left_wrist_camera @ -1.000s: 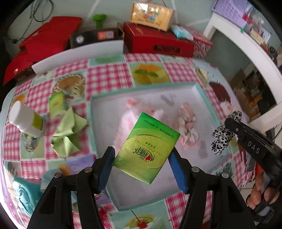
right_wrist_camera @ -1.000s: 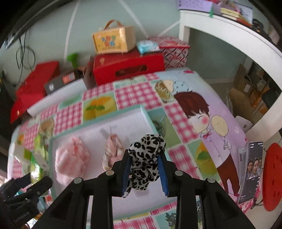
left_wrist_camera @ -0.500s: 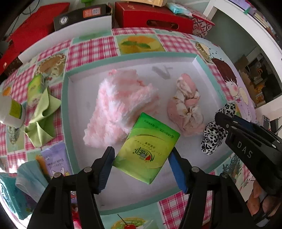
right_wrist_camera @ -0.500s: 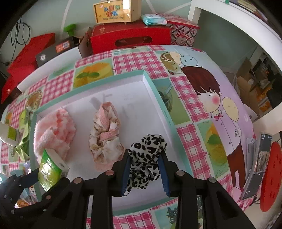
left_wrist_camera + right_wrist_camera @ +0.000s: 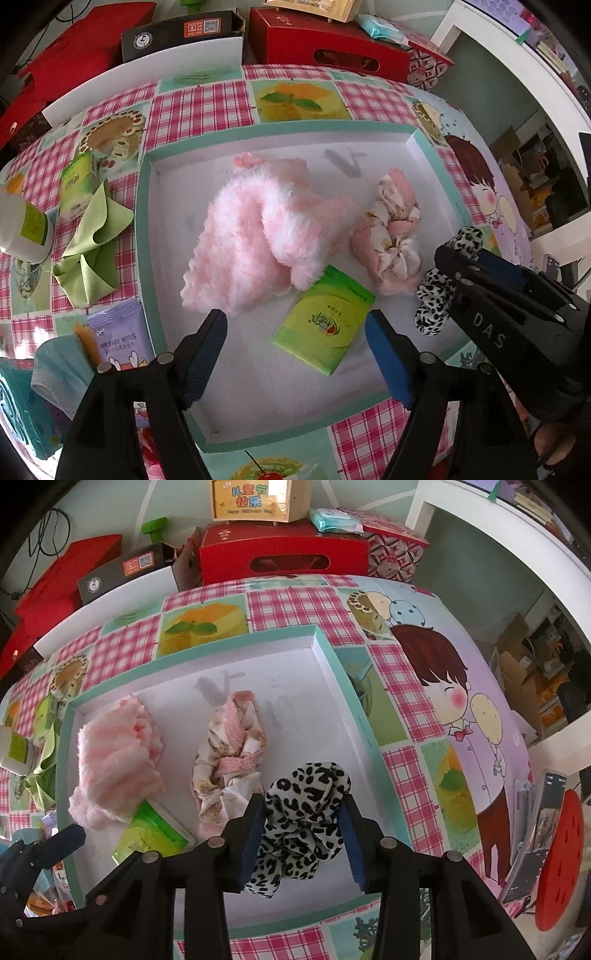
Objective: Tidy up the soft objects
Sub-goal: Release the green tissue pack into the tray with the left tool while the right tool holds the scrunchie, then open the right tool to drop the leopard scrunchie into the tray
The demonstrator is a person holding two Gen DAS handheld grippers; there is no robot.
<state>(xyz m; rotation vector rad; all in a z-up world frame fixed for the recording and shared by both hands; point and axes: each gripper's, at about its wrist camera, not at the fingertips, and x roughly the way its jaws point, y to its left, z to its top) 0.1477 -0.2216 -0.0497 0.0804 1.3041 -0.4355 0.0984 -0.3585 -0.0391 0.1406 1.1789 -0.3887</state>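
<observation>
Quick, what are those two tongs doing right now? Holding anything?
Left tongs: open, just widened; the green tissue pack lies free in the tray.
Right tongs: opening around the leopard-print scrunchie; grip unclear.

We list in the shallow teal-rimmed tray (image 5: 142, 206): a fluffy pink towel (image 5: 255, 236), crumpled, centre-left; a floral pink scrunchie (image 5: 391, 236), bunched, to its right; a green tissue pack (image 5: 323, 321), flat, just beside the towel; a leopard-print scrunchie (image 5: 303, 819), bunched, near the tray's right wall.
</observation>
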